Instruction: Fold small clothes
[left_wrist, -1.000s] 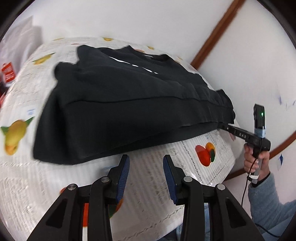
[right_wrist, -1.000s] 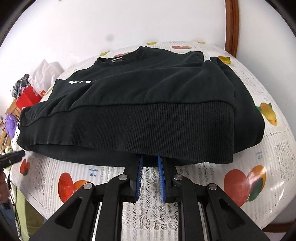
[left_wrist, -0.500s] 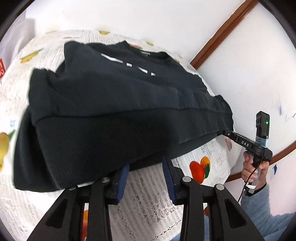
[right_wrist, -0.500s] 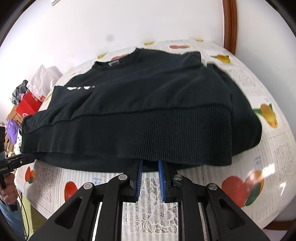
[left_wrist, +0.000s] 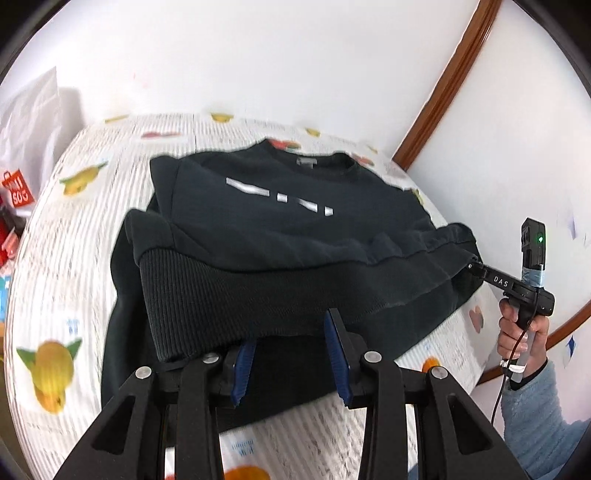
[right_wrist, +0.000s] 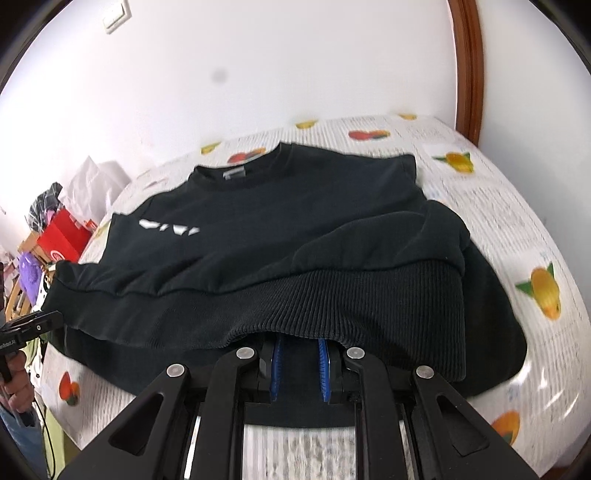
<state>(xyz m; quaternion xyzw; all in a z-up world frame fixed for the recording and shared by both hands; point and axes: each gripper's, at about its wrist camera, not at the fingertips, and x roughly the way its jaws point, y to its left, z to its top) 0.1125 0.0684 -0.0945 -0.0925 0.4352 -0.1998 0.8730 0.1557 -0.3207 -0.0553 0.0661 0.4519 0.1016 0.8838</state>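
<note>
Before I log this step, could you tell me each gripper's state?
Left gripper: closed on the black sweatshirt hem.
Right gripper: closed on the same hem.

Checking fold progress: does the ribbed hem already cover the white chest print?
No, the white print lies exposed beyond the black sweatshirt's ribbed hem.

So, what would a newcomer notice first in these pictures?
A black sweatshirt covers the middle of the fruit-print tablecloth, white marks on its chest. Its ribbed hem is lifted at the near edge, over the left gripper and right gripper.
</note>
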